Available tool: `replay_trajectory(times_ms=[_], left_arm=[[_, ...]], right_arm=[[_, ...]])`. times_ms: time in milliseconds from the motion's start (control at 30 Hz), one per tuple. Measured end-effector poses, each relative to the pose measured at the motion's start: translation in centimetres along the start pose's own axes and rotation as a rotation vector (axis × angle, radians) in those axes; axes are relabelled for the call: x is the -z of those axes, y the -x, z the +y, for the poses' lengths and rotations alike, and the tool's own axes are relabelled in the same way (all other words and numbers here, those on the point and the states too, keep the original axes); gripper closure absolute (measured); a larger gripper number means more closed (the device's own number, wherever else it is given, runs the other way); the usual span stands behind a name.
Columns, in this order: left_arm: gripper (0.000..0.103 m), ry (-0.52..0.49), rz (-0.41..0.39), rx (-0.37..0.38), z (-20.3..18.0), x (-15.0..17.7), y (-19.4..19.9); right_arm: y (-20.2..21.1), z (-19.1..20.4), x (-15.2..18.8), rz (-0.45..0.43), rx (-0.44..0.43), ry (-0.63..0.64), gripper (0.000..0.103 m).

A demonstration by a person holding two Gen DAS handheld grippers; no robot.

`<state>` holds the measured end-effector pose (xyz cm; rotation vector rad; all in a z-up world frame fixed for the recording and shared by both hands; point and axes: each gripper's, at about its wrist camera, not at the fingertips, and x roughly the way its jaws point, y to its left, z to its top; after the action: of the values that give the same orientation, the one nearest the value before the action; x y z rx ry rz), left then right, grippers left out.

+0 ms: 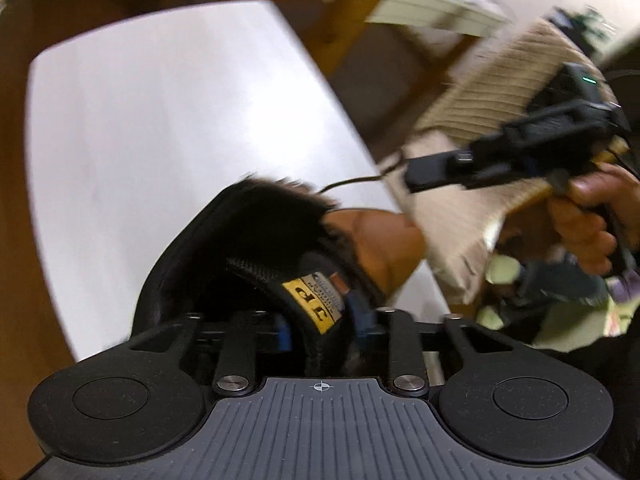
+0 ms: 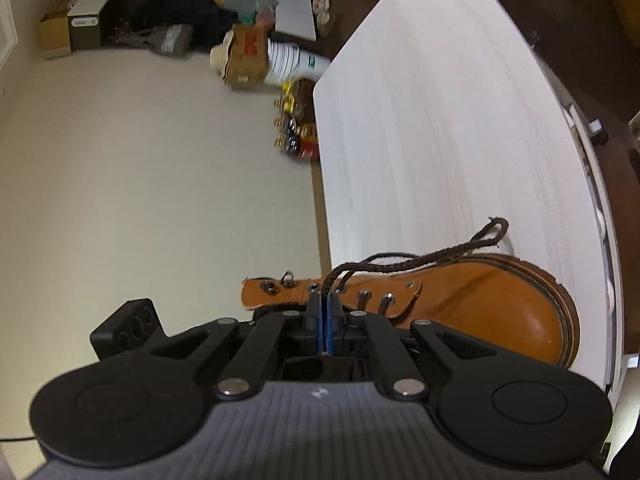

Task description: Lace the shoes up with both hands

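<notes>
The tan boot (image 2: 460,300) lies on its side at the near edge of the white table (image 2: 440,120), long axis across my right view, toe to the right. Its dark lace (image 2: 400,266) runs into my right gripper (image 2: 323,312), pressed together on it. My left gripper (image 1: 320,328) pinches the black tongue (image 1: 296,280), whose yellow label (image 1: 316,304) seems to read "JT".

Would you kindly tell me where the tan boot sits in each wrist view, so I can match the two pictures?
Left wrist view: the tan boot fills the lower middle, seen from its dark collar end, right at the fingers.
Right wrist view: lower right, on its side, toe to the right.
Shared landmark: the white table under it.
</notes>
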<state>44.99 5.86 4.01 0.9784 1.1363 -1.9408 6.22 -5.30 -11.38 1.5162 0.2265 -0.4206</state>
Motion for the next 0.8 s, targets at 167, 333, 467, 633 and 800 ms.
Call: replay_trajectory(times_ms=[167,333,467,633,800], left_arm=[[0.088,-0.119,-0.001,0.026,-1.0,-0.4,-0.1],[0.088,-0.154,0.014,0.038,-1.2,-0.3,0.0],[0.088,-0.159,0.016,0.047,-0.9,0.1,0.3],[0.088,-0.158,0.014,0.052,-0.6,0.2,0.1],[0.087,-0.154,0.011,0.053,-0.3,-0.1,0.0]], right_arm=[[-1.7,0.3,0.2,0.017,-0.023,0.016,0.100],[-3.3,0.0,-0.1,0.041,-0.028,0.017,0.100],[-3.9,0.0,-0.2,0.055,-0.025,0.025,0.100],[-4.0,-0.1,-0.2,0.082,-0.018,0.035,0.100],[-4.0,0.1,-0.1,0.104,-0.013,0.059,0.100]])
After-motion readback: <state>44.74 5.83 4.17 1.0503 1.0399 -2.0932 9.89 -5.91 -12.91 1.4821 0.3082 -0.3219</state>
